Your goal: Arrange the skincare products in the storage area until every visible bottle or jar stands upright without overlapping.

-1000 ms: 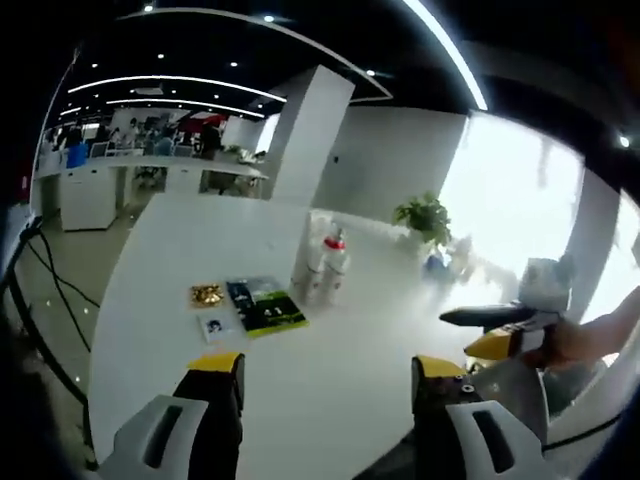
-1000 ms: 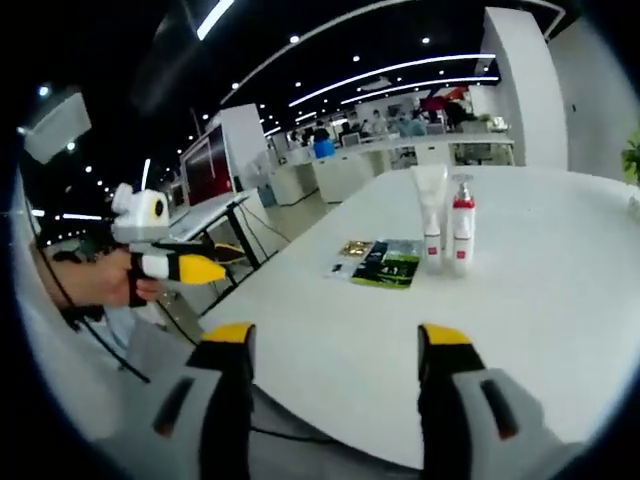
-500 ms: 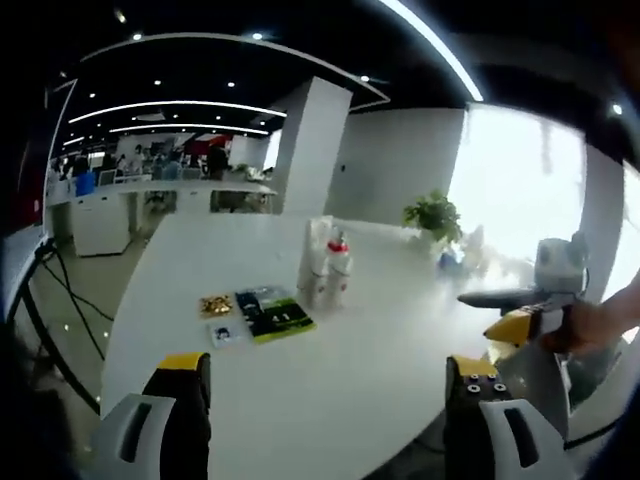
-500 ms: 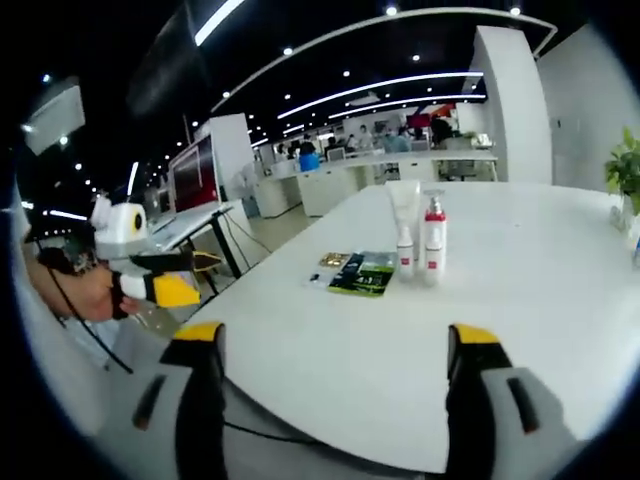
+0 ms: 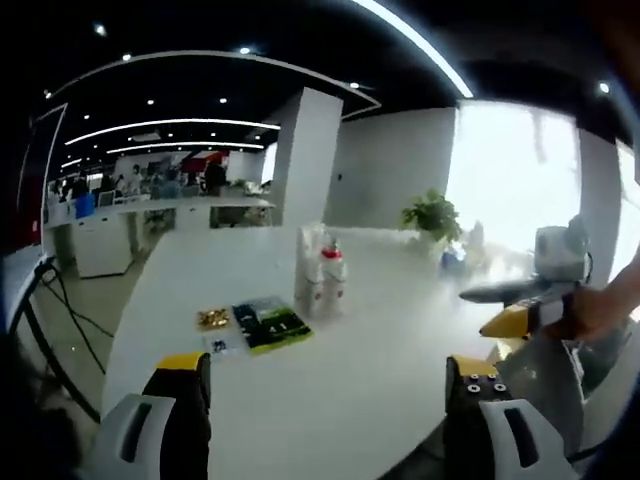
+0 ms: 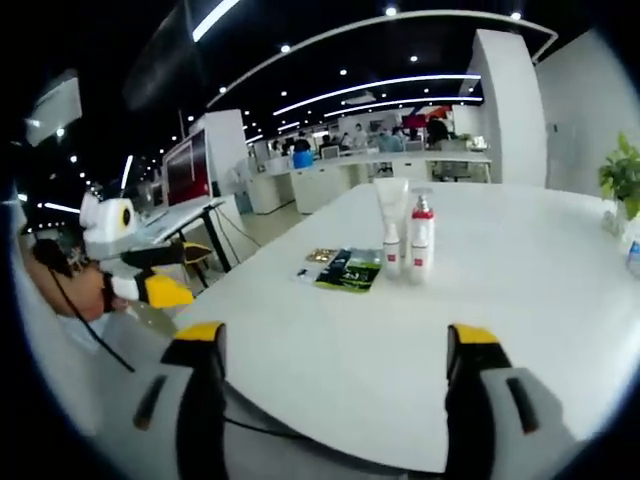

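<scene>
Two skincare products stand upright side by side on the white table (image 6: 520, 300): a white tube (image 6: 391, 228) on its cap and a white pump bottle with a red collar (image 6: 420, 237). The left gripper view has the same pair, tube (image 5: 308, 270) and bottle (image 5: 329, 283). My left gripper (image 5: 325, 385) is open and well short of them, and it appears from the side as the left gripper (image 6: 150, 280) held in a hand. My right gripper (image 6: 335, 355) is open too, over the table's near edge, and comes in as the right gripper (image 5: 520, 310).
A dark green packet (image 6: 349, 270) lies flat beside the bottles, with a small gold packet (image 6: 322, 256) and a small card (image 5: 217, 343) next to it. A potted plant (image 5: 432, 214) stands at the far table end. Cables (image 5: 60, 310) run over the floor.
Both pairs of jaws spread wider over the last second. Both cameras drifted slightly; the bottles and packets stayed where they were.
</scene>
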A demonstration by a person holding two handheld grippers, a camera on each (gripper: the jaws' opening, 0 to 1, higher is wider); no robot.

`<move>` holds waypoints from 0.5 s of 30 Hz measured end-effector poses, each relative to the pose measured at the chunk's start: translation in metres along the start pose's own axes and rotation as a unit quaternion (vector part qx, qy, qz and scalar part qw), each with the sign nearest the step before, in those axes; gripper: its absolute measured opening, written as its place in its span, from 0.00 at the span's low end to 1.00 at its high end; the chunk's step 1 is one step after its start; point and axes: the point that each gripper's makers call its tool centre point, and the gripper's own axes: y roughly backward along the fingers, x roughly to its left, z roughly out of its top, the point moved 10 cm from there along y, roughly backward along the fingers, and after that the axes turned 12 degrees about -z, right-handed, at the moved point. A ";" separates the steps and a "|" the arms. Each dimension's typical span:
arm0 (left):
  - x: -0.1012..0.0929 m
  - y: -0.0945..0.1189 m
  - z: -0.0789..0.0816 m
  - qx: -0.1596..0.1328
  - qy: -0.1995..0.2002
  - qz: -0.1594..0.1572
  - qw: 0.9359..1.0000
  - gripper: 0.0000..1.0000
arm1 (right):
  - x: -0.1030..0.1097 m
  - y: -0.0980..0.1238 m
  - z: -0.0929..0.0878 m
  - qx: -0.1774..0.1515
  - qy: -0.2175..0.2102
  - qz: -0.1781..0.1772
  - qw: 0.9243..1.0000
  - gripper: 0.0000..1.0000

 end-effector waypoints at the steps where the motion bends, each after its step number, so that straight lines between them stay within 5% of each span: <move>1: -0.003 -0.001 -0.001 0.002 -0.007 -0.002 1.000 1.00 | 0.000 0.000 0.001 0.003 0.000 0.000 1.000 0.92; 7: -0.003 0.000 0.003 0.004 -0.039 -0.005 0.999 1.00 | 0.000 -0.005 0.007 -0.001 0.013 0.000 1.000 0.92; 11: 0.016 0.004 0.005 -0.004 -0.020 0.012 1.000 1.00 | -0.005 -0.007 0.008 0.001 0.030 -0.002 1.000 0.92; 15: 0.027 0.006 -0.015 0.008 -0.014 0.036 0.999 1.00 | -0.010 -0.009 -0.004 0.005 0.039 -0.013 0.999 0.90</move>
